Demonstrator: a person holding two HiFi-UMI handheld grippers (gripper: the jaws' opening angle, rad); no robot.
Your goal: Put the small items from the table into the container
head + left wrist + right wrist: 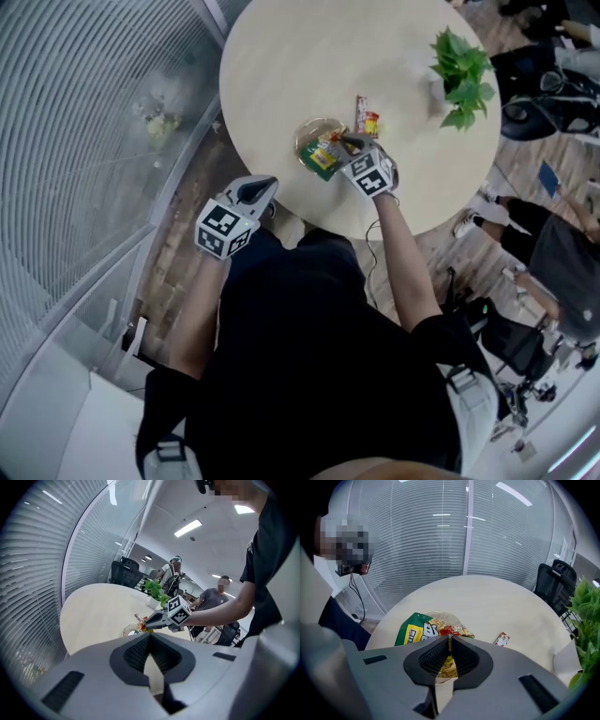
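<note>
Our right tongs (450, 638) pinch a yellow snack packet (448, 663) by its edge over the clear container (307, 127) on the counter (281, 56). It looks light, crinkly and slippery. Our left tongs (150, 635) are pressed together, empty. A red packet (362, 112) lies just beside the container, best taken at a sealed end.

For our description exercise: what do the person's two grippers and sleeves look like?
The left gripper and right gripper are grey bodies with dark ribbed tongs and a white cube of black square markers each. The person wears a black short-sleeved top.
</note>
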